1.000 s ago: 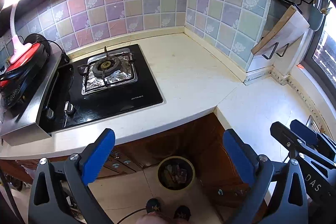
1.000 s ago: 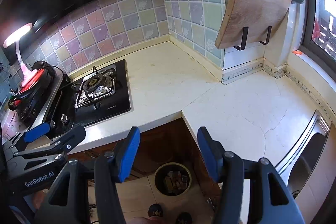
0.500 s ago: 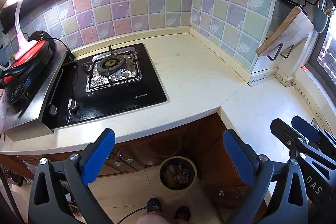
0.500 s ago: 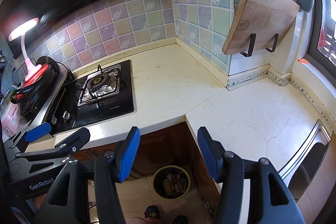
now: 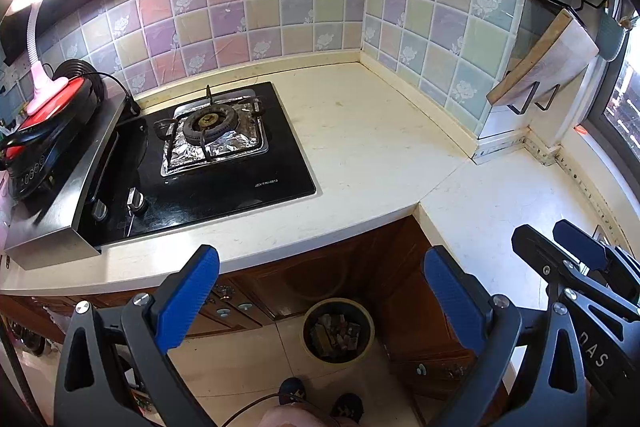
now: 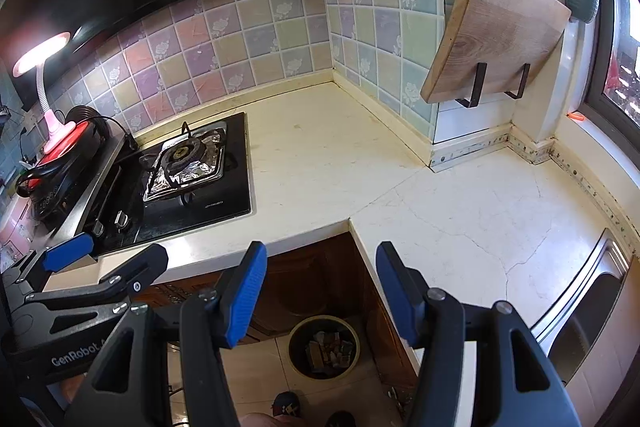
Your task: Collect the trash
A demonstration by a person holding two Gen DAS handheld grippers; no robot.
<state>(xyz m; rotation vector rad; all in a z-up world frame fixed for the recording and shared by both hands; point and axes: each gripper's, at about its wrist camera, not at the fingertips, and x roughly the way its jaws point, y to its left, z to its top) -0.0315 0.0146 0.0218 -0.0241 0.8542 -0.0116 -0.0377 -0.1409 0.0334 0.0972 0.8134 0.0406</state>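
Fingers [image 5: 188, 291] on your left gripper [image 5: 320, 287] and right gripper [image 6: 320, 291] gape empty. The trash sits in the floor bin [image 5: 338, 331] below; the surface [image 5: 360, 147] beyond looks bare, so reaching there risks grabbing nothing.

We see a cream L-shaped counter [image 5: 360, 131] wrapping a tiled corner, with a visible seam and hairline cracks across its right wing [image 6: 480, 211]. Set into its left stretch is a black glass hob [image 5: 224, 163], its single burner [image 5: 208, 123] ringed with crinkled foil. At the far left a steel shelf [image 5: 60, 195] carries a red-and-black appliance [image 5: 48, 119] with a pink lamp [image 5: 38, 67] standing on it. A steel sink [image 6: 588, 311] is sunk into the right end. Below, on the tiled floor [image 5: 240, 367], a round bin [image 5: 338, 331] stands against the wooden cabinets, holding scraps.
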